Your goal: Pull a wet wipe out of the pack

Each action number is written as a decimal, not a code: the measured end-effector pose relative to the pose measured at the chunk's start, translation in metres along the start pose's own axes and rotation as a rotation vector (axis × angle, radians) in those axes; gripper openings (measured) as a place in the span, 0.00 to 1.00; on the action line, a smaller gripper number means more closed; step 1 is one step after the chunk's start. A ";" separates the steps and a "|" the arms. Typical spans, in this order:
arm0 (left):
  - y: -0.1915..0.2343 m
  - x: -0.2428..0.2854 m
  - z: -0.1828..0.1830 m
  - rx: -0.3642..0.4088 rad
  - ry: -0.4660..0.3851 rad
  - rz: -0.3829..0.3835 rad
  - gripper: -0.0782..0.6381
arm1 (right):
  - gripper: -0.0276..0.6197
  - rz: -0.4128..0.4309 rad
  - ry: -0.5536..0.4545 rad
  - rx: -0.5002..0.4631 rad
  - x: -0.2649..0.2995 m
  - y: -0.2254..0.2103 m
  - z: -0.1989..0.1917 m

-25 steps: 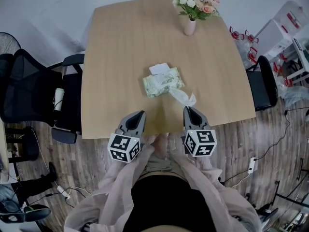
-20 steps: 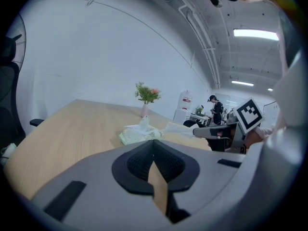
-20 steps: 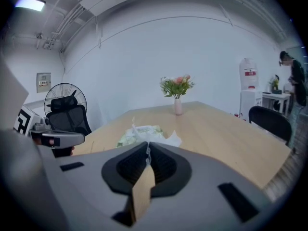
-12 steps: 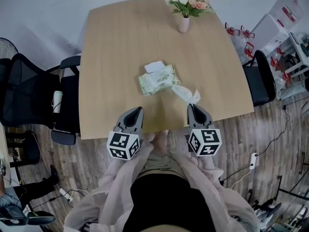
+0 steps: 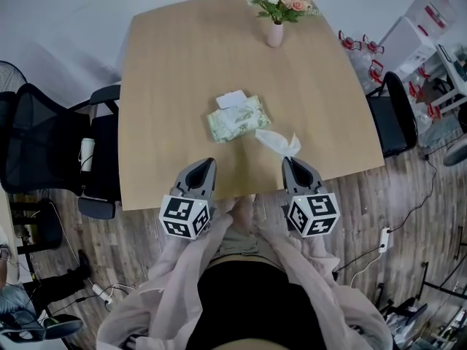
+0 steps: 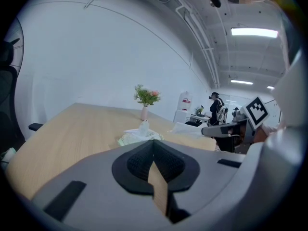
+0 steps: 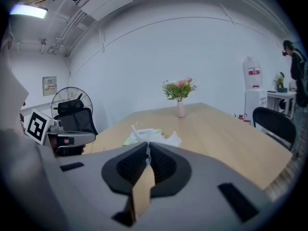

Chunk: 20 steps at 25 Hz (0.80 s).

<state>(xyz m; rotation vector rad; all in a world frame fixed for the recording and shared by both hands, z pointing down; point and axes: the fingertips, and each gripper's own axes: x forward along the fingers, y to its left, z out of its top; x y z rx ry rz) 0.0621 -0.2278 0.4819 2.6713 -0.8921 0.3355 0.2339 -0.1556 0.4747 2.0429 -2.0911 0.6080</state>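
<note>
Bright, even light all round, ceiling strips (image 6: 254, 32) glowing white in the left gripper view, barely a shadow on the desk (image 5: 182, 71), both gripper views bulging fisheye with black corners, their near jaws soft and blurred

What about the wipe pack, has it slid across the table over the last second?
No. The wipe pack lies as far from the vase as before, at the same angle; only the whole view has shifted.
</note>
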 end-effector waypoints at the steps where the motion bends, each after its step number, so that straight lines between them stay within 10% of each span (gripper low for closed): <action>1: 0.000 0.000 0.000 -0.005 0.000 -0.002 0.12 | 0.07 0.005 0.002 -0.002 0.001 0.001 0.000; 20: 0.003 0.000 -0.004 -0.009 0.015 0.009 0.12 | 0.07 0.048 0.032 0.029 0.006 0.012 -0.004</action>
